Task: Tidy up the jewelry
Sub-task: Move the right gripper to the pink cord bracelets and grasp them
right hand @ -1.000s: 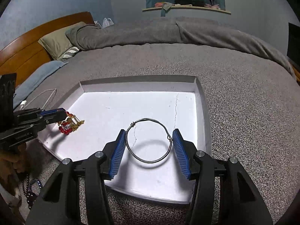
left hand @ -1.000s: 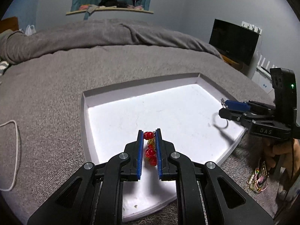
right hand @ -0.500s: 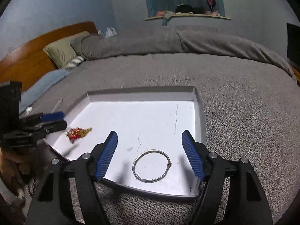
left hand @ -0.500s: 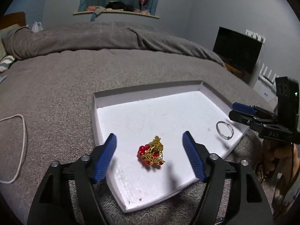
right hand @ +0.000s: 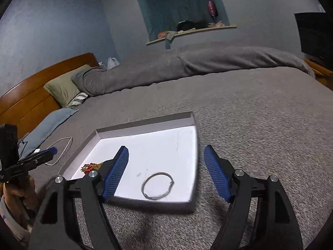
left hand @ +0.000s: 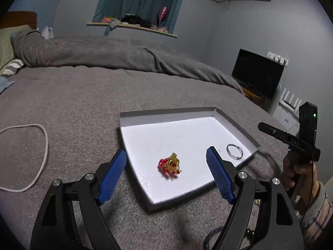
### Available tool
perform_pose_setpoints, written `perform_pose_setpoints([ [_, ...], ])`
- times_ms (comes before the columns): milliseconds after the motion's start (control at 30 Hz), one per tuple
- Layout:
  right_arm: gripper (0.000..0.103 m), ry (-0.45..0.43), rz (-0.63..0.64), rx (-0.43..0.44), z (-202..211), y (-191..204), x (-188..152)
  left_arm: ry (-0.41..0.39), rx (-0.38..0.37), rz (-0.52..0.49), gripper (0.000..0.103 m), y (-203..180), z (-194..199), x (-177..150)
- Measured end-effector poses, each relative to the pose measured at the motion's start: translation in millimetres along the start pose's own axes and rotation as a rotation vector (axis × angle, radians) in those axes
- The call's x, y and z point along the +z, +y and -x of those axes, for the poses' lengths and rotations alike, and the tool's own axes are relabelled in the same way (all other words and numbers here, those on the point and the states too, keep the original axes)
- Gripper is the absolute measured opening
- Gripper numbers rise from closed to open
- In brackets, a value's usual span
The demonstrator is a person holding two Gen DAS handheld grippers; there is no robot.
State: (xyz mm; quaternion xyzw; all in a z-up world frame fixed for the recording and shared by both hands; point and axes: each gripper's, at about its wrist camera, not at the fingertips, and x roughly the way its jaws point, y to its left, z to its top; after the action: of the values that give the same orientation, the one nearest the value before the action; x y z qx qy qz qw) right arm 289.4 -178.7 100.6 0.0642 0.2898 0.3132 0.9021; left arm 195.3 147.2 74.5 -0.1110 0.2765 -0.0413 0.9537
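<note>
A shallow white box lid (left hand: 166,112) (right hand: 145,125) lies on the grey bed cover. In it rests a red and gold beaded piece (left hand: 170,164) (right hand: 90,166) near the lid's left edge, and a thin silver wire bangle (left hand: 234,151) (right hand: 157,185) near its right front corner. My left gripper (left hand: 166,164) hangs above and short of the beaded piece, its jaws opening wide with nothing pressed between them. My right gripper (right hand: 166,166) is back from the bangle, jaws likewise opening and not touching it. In the left wrist view, the right gripper (left hand: 289,141) shows side-on at the right.
A white cord (left hand: 31,158) loops on the cover left of the lid. Pillows (right hand: 62,87) and a wooden headboard (right hand: 25,104) are at the far left. A black screen (left hand: 257,75) stands beyond the bed's right side. Dark beads (left hand: 208,237) lie near the front edge.
Both grippers let go: the left opened off the beaded piece, the right off the bangle. Both pieces now lie in the lid, and both grippers have pulled back and up.
</note>
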Motion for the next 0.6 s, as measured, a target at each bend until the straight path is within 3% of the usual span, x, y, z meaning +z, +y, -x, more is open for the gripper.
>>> perform_pose_setpoints([
  [200,0.074,-0.007,-0.054,-0.008,16,-12,-7,0.012,0.016,-0.030,0.081,0,12,-13],
  [600,0.074,0.036,0.006,-0.012,45,2,-41,0.030,0.027,-0.046,0.081,6,30,-34],
])
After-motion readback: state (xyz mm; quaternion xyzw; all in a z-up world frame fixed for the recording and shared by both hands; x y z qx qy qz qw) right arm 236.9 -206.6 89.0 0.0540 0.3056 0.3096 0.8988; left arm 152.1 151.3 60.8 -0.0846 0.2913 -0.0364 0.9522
